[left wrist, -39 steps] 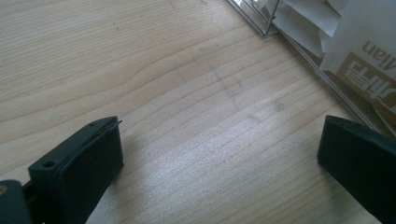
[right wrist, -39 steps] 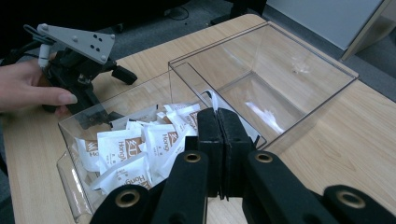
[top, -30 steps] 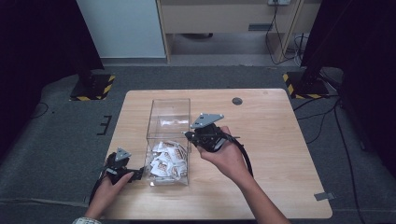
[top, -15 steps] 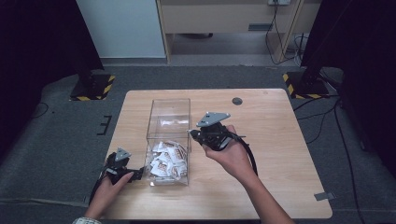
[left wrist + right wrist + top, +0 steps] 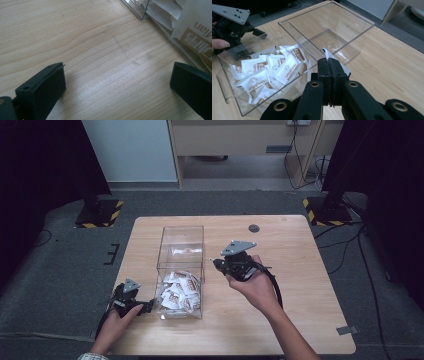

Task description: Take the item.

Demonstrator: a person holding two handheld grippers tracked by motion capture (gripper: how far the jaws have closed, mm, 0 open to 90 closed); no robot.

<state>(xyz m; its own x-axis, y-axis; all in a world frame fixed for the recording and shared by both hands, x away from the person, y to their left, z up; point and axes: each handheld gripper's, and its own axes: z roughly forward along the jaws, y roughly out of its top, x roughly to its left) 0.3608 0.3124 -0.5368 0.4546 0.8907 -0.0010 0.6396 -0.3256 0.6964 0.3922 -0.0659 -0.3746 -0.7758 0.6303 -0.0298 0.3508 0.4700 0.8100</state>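
A clear plastic box [image 5: 180, 231] stands on the wooden table [image 5: 300, 270]. Its near half holds several white and brown sachets [image 5: 177, 290], and its far half looks bare. Just right of the box, above the table, my right gripper [image 5: 217, 263] points toward it. In the right gripper view that gripper [image 5: 329, 62] is shut on a thin white sachet [image 5: 325, 52], with the box [image 5: 352, 32] and the sachets [image 5: 269, 70] behind. My left gripper [image 5: 149, 306] rests low by the box's near left corner. Its jaws [image 5: 117, 85] stand open over bare wood, nothing between them.
A small black disc [image 5: 254, 228] lies near the table's far edge. A grey tape strip [image 5: 346, 330] sits at the near right corner. Two stands with yellow-black bases [image 5: 100, 212] [image 5: 325, 210] flank the table on the floor. Bare wood lies right of the box.
My right gripper has drawn to the right, away from the box wall, still shut. The left gripper has stayed where it was.
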